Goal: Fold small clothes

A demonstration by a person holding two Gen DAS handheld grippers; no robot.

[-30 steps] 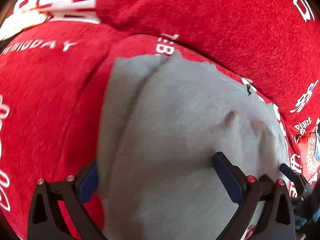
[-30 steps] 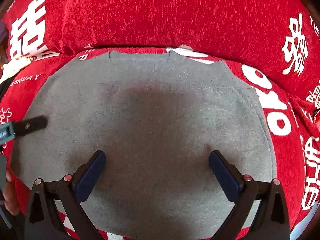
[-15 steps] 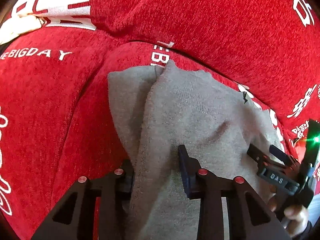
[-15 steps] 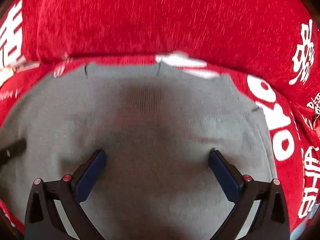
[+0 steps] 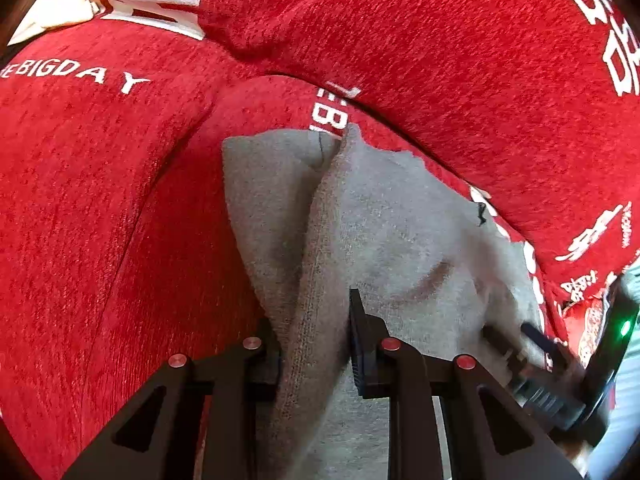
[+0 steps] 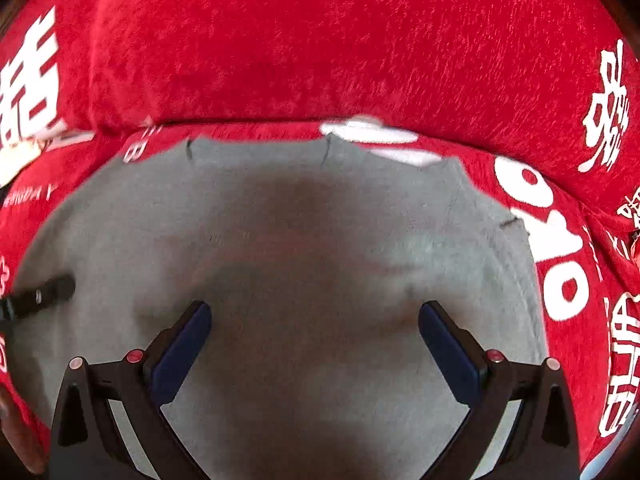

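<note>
A small grey knitted garment (image 5: 400, 240) lies on a red sofa seat, also filling the right wrist view (image 6: 312, 248). My left gripper (image 5: 316, 344) is shut on the garment's left edge, which bunches into a raised fold between the fingers. My right gripper (image 6: 314, 336) is open just above the flat middle of the garment, holding nothing. The right gripper also shows at the lower right of the left wrist view (image 5: 536, 364). One left finger (image 6: 40, 296) pokes in at the left of the right wrist view.
The red sofa cover (image 5: 100, 200) with white lettering surrounds the garment. The red backrest cushion (image 6: 320, 40) rises right behind the garment's far edge. A seam between seat cushions (image 5: 160, 184) runs to the left of the garment.
My left gripper has closed on the garment's left edge and gathered it into a fold. My right gripper has stayed open over the garment, shifting only a little.
</note>
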